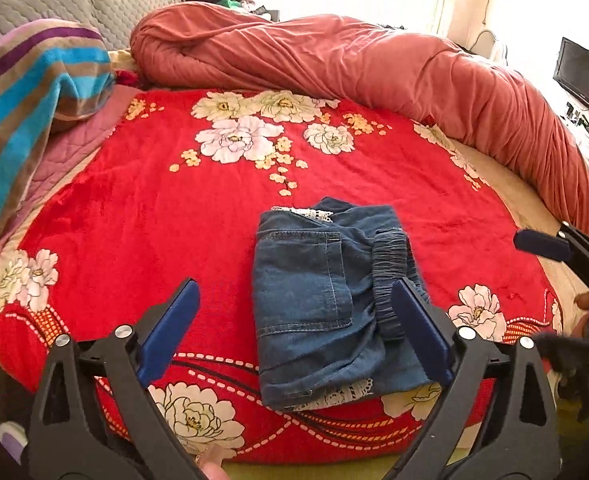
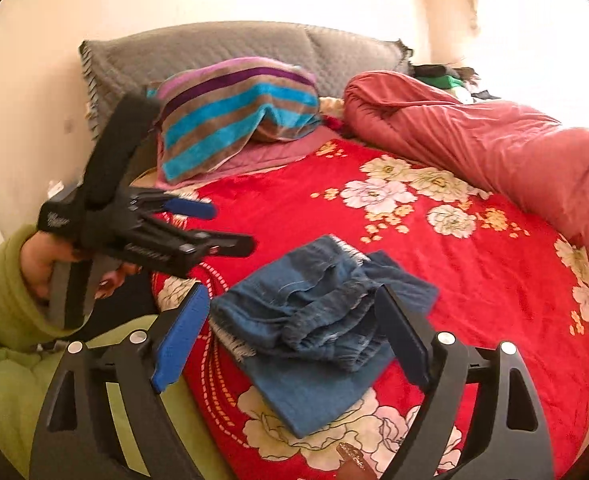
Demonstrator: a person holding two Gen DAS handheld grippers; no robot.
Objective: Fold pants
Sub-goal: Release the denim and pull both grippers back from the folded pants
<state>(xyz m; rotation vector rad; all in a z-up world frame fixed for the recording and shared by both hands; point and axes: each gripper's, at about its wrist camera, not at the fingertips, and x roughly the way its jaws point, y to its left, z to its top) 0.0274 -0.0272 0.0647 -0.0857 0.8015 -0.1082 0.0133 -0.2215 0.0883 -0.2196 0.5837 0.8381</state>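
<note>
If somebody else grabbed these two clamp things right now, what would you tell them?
Left tool: open, empty, above the near edge of the pants.
Right tool: open, empty, on the pants' other side.
Denim pants: already a compact folded bundle on the red floral blanket, waistband on top, lace trim peeking out at both ends.
Done: the folding, apparently.
Left: probably just tidy the slightly uneven edges, if anything.
</note>
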